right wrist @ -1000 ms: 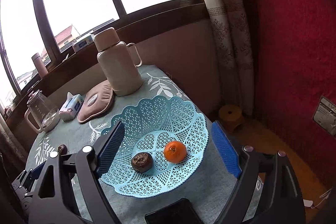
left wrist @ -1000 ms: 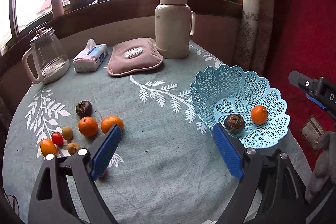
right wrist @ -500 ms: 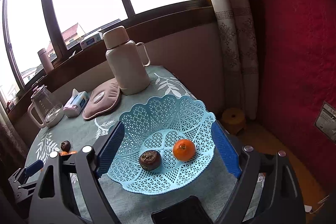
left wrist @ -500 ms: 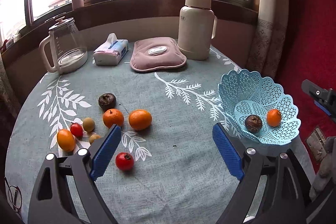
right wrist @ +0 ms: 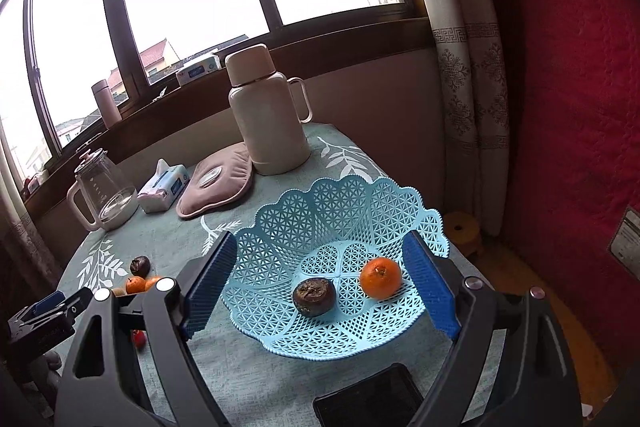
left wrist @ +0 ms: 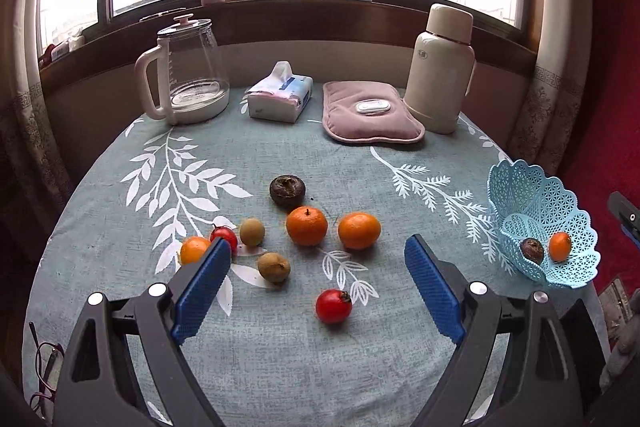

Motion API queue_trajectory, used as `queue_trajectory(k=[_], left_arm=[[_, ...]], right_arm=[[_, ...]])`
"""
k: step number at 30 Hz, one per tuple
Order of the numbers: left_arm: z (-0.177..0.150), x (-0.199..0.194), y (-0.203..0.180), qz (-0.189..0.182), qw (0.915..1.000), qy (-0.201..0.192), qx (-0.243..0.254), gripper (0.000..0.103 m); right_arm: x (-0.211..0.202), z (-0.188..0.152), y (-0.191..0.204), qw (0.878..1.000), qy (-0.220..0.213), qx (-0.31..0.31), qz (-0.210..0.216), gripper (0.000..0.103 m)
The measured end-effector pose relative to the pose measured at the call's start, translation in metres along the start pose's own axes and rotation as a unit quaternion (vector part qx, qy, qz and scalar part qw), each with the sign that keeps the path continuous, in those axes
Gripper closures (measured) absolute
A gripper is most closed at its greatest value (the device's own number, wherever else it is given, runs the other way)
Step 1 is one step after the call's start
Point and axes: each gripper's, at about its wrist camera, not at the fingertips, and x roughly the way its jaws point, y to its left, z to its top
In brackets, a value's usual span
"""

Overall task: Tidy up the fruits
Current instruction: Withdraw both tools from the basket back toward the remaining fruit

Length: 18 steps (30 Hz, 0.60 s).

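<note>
The loose fruit lies in a cluster on the tablecloth (left wrist: 280, 367), in the middle of the left wrist view. The left gripper (left wrist: 318, 287) hangs over it with its fingers spread wide and nothing between them. From the red fruit (left wrist: 333, 305) nearest the gripper, two oranges (left wrist: 307, 225) (left wrist: 359, 230) sit at about 12 o'clock, with a dark wrinkled fruit (left wrist: 287, 189) beyond them. Two small brownish fruits (left wrist: 273, 267) (left wrist: 252, 231) lie at 10 o'clock, and further along that line are another red one (left wrist: 224, 234) and a third orange (left wrist: 193, 249), partly hidden behind the left finger.

The blue basket (right wrist: 340, 211) stands well apart at 3 o'clock, near the table's edge. It holds one orange (right wrist: 380, 277) and one dark fruit (right wrist: 314, 296). The right gripper (right wrist: 322, 291) also has its fingers spread, one on either side of the basket without pressing it.

All the fruit looks light and round, so it is likely to roll if nudged. The red fruit seems smooth and soft-skinned, so it would probably bruise or slip under a hard squeeze; a gentle pinch across its widest part should suit. The oranges appear firmer, with a grippier peel. The lattice basket is probably light and liable to slide or tip.
</note>
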Motion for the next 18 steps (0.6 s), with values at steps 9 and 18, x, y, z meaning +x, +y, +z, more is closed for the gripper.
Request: queue_trajectory(k=[9, 18], left_arm=[[-0.001, 0.004, 0.054, 0.045, 0.9983, 0.005, -0.038, 0.015], [-0.004, 0.016, 0.107, 0.087, 0.9929, 0.021, -0.079, 0.015]], right_arm=[[0.000, -0.004, 0.011, 1.000, 0.003, -0.012, 0.010, 0.017], [0.002, -0.010, 0.019, 1.000, 0.011, -0.021, 0.016, 0.017]])
